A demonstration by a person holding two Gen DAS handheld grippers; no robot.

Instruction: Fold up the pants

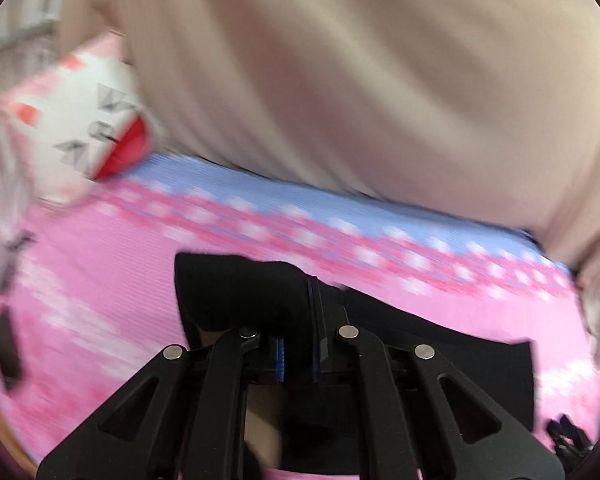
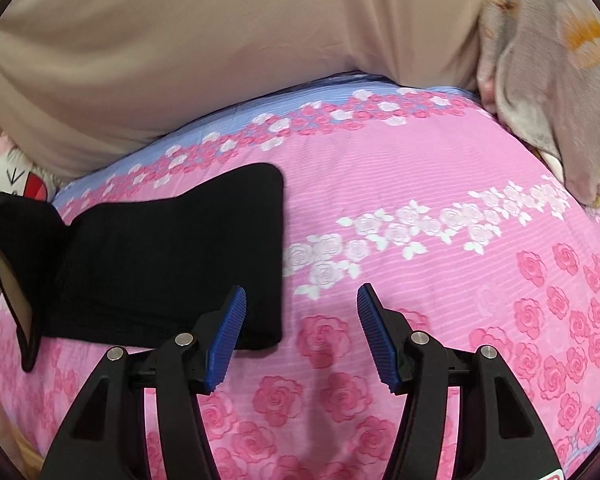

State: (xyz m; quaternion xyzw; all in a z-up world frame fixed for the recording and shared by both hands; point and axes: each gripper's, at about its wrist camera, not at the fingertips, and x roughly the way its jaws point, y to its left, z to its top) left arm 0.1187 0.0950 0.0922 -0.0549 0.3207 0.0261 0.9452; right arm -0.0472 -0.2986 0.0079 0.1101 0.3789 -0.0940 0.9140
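Black pants [image 2: 168,252] lie folded into a thick block on the pink sheet [image 2: 400,184], left of centre in the right wrist view; right edge straight and free, far corner rounded, near edge tucked behind the right gripper's left finger; left end lifts up toward the left gripper [image 2: 16,280], seen edge-on at the frame's left side; in the left wrist view the pants [image 1: 240,292] bunch between the blue pads [image 1: 279,364], jaws drawn narrow and clamped on the cloth; that view is motion-blurred, so fine detail is lost.

Right gripper [image 2: 302,336] spread wide, holding nothing, hovering over bare sheet just right of the pants; ridged blue pads [image 2: 376,340] angled outward; wide open sheet to the right and toward the camera.

Far side is blocked by a beige-clad torso [image 2: 180,48] bulging over the bed's far edge, near the pants' far corner; a grey-pink fleece blanket [image 2: 548,80] heaps at upper right, well apart from the pants; a white-and-red cartoon pillow [image 1: 88,128] sits at far left beside the torso.

Sheet is ribbed cotton-like weave, printed with pink roses, a white rose band and a blue strip along the far edge; pants look matte, finely ribbed knit; gripper arms are black plastic with metal pins.
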